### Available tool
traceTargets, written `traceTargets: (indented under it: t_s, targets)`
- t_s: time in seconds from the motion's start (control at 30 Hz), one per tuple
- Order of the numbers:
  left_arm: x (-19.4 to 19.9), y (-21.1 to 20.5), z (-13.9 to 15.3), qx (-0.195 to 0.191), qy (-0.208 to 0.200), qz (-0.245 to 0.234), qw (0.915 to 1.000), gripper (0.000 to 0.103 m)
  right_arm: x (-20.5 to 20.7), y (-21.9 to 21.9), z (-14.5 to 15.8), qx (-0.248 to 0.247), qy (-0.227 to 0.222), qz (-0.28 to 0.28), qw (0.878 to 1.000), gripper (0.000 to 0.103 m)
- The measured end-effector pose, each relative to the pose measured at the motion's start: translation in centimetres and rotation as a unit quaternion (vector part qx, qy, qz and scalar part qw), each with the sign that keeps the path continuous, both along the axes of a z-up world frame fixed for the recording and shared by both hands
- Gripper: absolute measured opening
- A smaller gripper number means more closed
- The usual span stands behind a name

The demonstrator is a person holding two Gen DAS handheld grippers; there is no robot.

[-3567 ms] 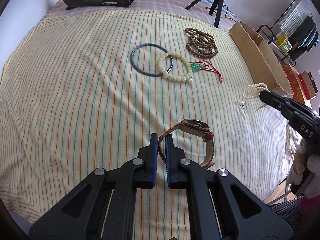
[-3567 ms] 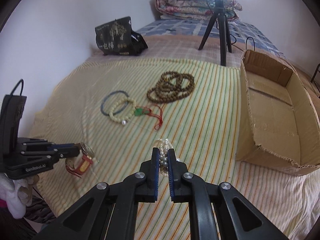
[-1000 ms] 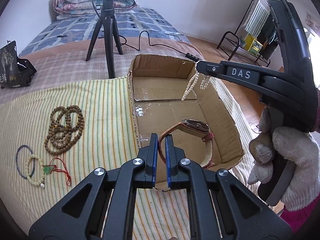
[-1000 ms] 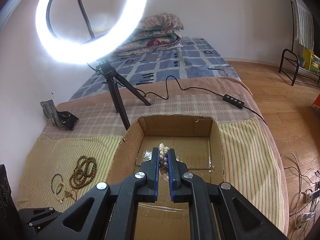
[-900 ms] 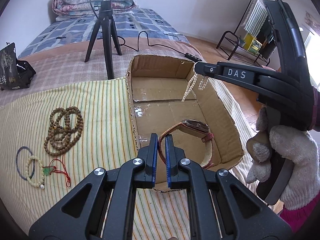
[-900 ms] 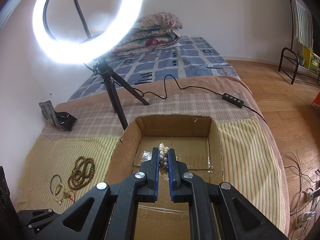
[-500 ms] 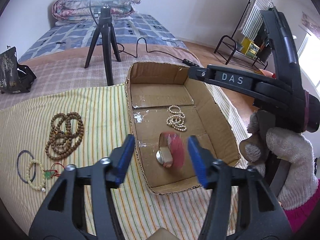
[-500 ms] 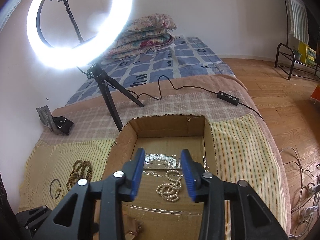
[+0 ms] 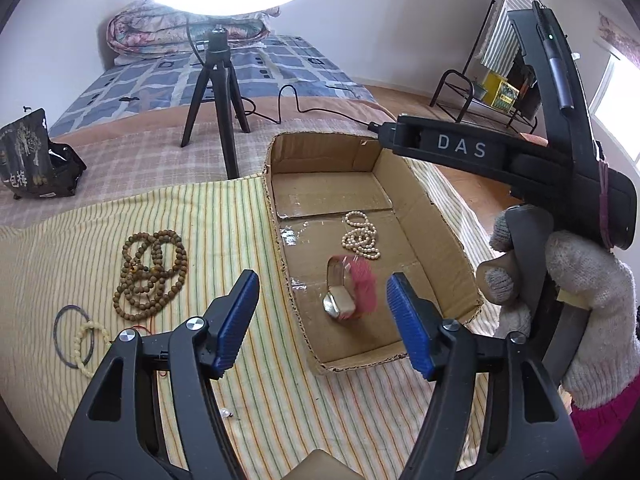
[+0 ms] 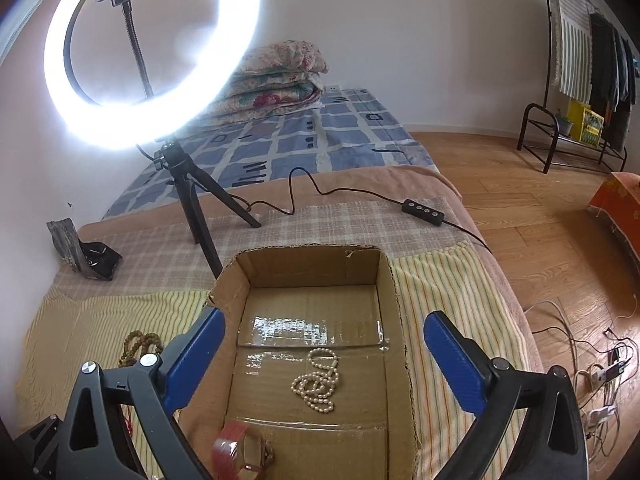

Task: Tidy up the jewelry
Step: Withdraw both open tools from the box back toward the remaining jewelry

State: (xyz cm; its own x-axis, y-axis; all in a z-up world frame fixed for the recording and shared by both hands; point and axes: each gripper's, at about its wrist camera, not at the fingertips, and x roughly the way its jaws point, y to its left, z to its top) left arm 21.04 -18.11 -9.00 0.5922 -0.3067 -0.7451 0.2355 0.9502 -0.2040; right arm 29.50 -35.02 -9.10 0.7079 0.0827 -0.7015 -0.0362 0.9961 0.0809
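Left gripper [image 9: 322,316]: jaws wide apart, holding nothing, poised over the near end of the cardboard box [image 9: 440,216].
Right gripper [image 10: 320,364]: also spread wide and empty, above the same box.
Watch [image 9: 350,294]: in the box, near end, on its edge; red strap blurred, so it looks unsettled. Stiff metal case, springy strap; heavier than the beads. Best hold is across the strap loop, not the smooth case (slippery, I judge).
Pearl strand [image 9: 360,236]: heaped loosely on the box floor, just beyond the watch, apart from it. Limp, light, snag-prone; pinch a bunch of loops.
Wooden bead necklace [image 9: 150,274]: coiled on the striped bed cover [image 9: 80,248], left of the box, well apart from it. Long and floppy, will trail when lifted; grip where several loops cross.
Blue bangle [image 9: 74,336]: on the cover nearer the left edge. Rigid thin ring, likely slick; clamp across the rim.
White bead bracelet [image 9: 90,342]: overlapping the bangle. Small and bendy (the two may lift together).
Red cord piece: mostly hidden behind the left gripper; cannot tell its form.
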Motion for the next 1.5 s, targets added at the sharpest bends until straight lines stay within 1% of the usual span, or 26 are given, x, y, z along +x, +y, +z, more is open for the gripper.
traceTargets:
  t_s: [0.03, 0.1, 0.23, 0.43, 0.57, 0.7, 0.9, 1.17, 1.37, 1.5]
  targets:
    - [-0.1, 0.1, 0.1, 0.001, 0.001, 0.001, 1.0, 0.073, -0.2, 0.1, 0.1, -0.003, 0.0, 0.0, 1.0, 0.101]
    - [-0.4, 0.5, 0.3, -0.001, -0.003, 0.002, 1.0, 0.076, -0.5, 0.4, 0.4, -0.007, -0.002, 0.0, 1.0, 0.102]
    - [-1.2, 1.3, 0.9, 0.005, -0.014, 0.002, 0.9999, 0.076, -1.3, 0.9, 1.1, -0.015, -0.007, 0.0, 1.0, 0.102]
    - [-2.2, 2.6, 1.7, 0.007, -0.023, 0.006, 0.9997, 0.076, -2.3, 1.6, 1.8, -0.014, -0.012, -0.003, 1.0, 0.103]
    - [-2.8, 3.7, 2.1, 0.006, -0.027, 0.011, 0.9995, 0.076, -3.0, 2.5, 2.1, -0.029, -0.01, -0.002, 1.0, 0.103]
    - [-3.5, 4.7, 2.5, 0.008, -0.032, 0.018, 0.9993, 0.076, -3.7, 3.3, 2.7, -0.045, -0.018, -0.002, 0.999, 0.103]
    - [-4.3, 6.4, 2.8, 0.018, -0.038, 0.021, 0.9989, 0.076, -4.7, 4.3, 3.4, -0.043, -0.027, 0.002, 0.999, 0.103]
    - [-5.0, 8.7, 2.8, 0.033, -0.042, 0.033, 0.998, 0.076, -5.5, 5.8, 3.5, -0.044, -0.031, 0.012, 0.998, 0.103]
    - [-5.1, 11.1, 2.5, 0.041, -0.037, 0.047, 0.9974, 0.076, -5.4, 7.1, 3.6, -0.039, -0.033, 0.023, 0.998, 0.103]
    - [-5.3, 12.4, 2.2, 0.045, -0.034, 0.056, 0.9968, 0.076, -5.1, 8.3, 3.6, -0.027, -0.032, 0.033, 0.999, 0.103]
